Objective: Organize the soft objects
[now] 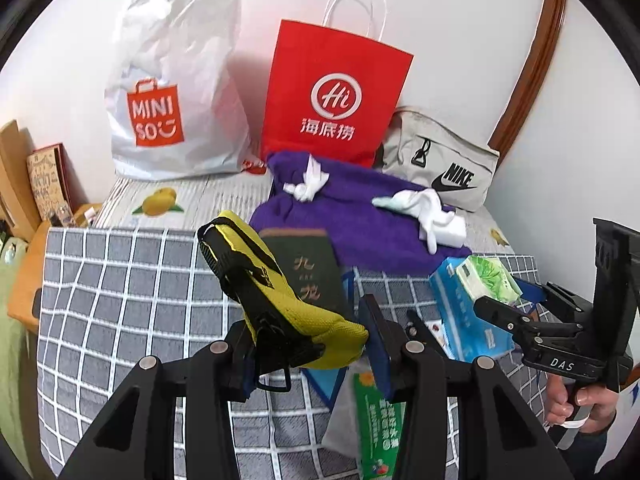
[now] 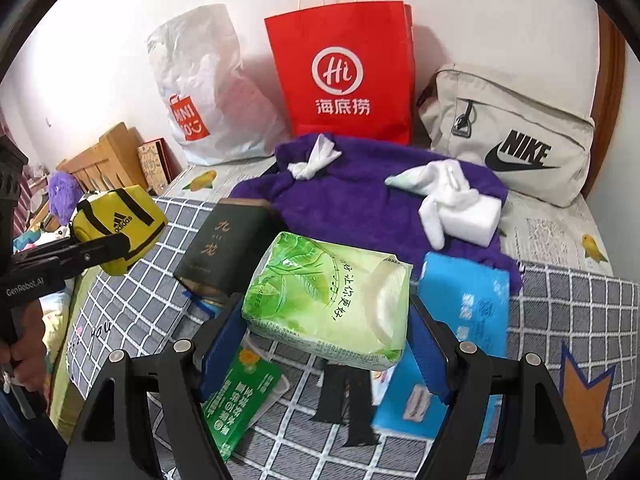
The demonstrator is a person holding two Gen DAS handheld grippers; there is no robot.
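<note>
My left gripper (image 1: 312, 344) is shut on a yellow and black Adidas pouch (image 1: 264, 284) and holds it above the grey checked bedcover; the pouch also shows at the left of the right wrist view (image 2: 120, 228). My right gripper (image 2: 324, 332) is shut on a green tissue pack (image 2: 328, 300), lifted off the bed; the pack also shows in the left wrist view (image 1: 490, 280). A purple towel (image 2: 360, 200) lies behind, with a knotted white cloth (image 2: 314, 162), white socks (image 2: 436, 188) and a white sponge block (image 2: 476, 216) on it.
Against the wall stand a white Miniso bag (image 1: 176, 92), a red paper bag (image 1: 336, 92) and a beige Nike bag (image 2: 512, 132). On the bed lie a dark green box (image 2: 224, 244), a blue packet (image 2: 468, 308), a green sachet (image 2: 240, 396) and black strips (image 2: 344, 400).
</note>
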